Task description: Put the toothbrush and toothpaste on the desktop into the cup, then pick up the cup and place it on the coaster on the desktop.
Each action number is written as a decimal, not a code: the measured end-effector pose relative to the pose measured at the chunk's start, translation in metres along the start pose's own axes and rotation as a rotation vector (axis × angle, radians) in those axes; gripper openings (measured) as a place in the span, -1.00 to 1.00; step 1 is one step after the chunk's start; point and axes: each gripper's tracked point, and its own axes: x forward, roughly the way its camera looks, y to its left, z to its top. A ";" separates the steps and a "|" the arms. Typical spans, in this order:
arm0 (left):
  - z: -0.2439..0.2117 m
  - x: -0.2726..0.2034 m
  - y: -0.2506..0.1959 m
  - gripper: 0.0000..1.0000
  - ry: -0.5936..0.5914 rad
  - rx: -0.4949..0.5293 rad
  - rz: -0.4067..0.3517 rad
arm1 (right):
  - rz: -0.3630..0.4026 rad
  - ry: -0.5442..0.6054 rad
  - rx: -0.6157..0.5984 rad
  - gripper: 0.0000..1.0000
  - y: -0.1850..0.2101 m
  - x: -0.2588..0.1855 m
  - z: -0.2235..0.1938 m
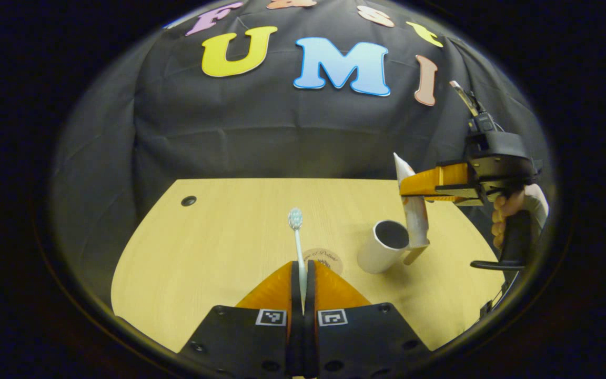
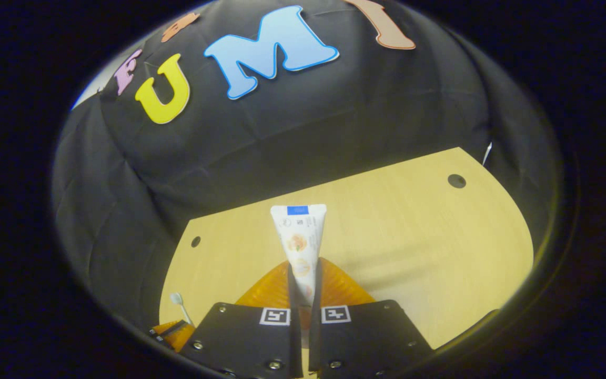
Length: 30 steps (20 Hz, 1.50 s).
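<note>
The left gripper (image 1: 303,273) pinches one slim white toothbrush (image 1: 298,239) between its orange fingers, the pale blue bristle head pointing forward above the desktop (image 1: 219,237). The right gripper (image 2: 303,287) clamps one white toothpaste tube (image 2: 300,239), flat crimped end forward; in the left gripper view the tube hangs cap-down just beside one white cylindrical cup (image 1: 384,246). One round coaster (image 1: 326,258) lies flat on the smooth pale wood, near the cup.

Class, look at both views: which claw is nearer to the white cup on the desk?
Right. The right claw holds the toothpaste upright just above and beside the white cup; the left claw, gripping the toothbrush, sits farther off, near the coaster.
</note>
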 end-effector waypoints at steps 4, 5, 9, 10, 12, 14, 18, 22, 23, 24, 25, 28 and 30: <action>0.005 -0.035 0.001 -0.85 -0.013 0.008 0.016 | -0.033 -0.015 0.000 -0.86 -0.009 0.030 0.002; 0.011 -0.048 0.004 -0.85 -0.012 0.009 0.020 | -0.040 -0.018 -0.014 -0.85 -0.010 0.036 0.000; 0.019 -0.058 -0.008 -0.84 -0.007 -0.002 0.028 | -0.044 -0.069 -0.073 -0.85 -0.011 0.049 -0.004; 0.022 -0.058 -0.010 -0.84 -0.003 -0.007 0.030 | -0.044 -0.086 -0.074 -0.85 -0.009 0.050 -0.007; 0.029 -0.063 -0.007 -0.85 0.008 -0.018 0.037 | -0.065 -0.129 -0.075 -0.85 -0.014 0.049 -0.010; 0.037 -0.068 -0.002 -0.85 0.014 -0.026 0.044 | -0.075 -0.132 -0.065 -0.86 -0.018 0.049 -0.019; 0.053 -0.080 0.008 -0.84 0.010 -0.030 0.055 | -0.070 -0.160 -0.069 -0.74 -0.019 0.049 -0.020; 0.065 -0.071 0.004 -0.85 -0.007 -0.026 0.051 | -0.073 -0.149 -0.100 -0.58 -0.019 0.040 -0.028; 0.070 -0.070 0.000 -0.85 -0.009 -0.025 0.047 | -0.061 -0.128 -0.103 -0.44 -0.015 0.037 -0.037; 0.076 -0.064 -0.008 -0.82 -0.014 -0.023 0.044 | -0.069 -0.105 -0.112 -0.33 -0.017 0.038 -0.045; 0.083 -0.061 -0.013 -0.84 -0.018 -0.023 0.040 | -0.068 -0.108 -0.117 -0.21 -0.017 0.034 -0.046; 0.103 -0.070 -0.014 -0.85 -0.042 -0.019 0.029 | -0.059 -0.110 -0.117 -0.07 -0.012 0.027 -0.048; 0.120 -0.087 -0.014 -0.85 -0.061 -0.017 0.019 | -0.065 -0.125 -0.124 0.12 -0.012 0.016 -0.044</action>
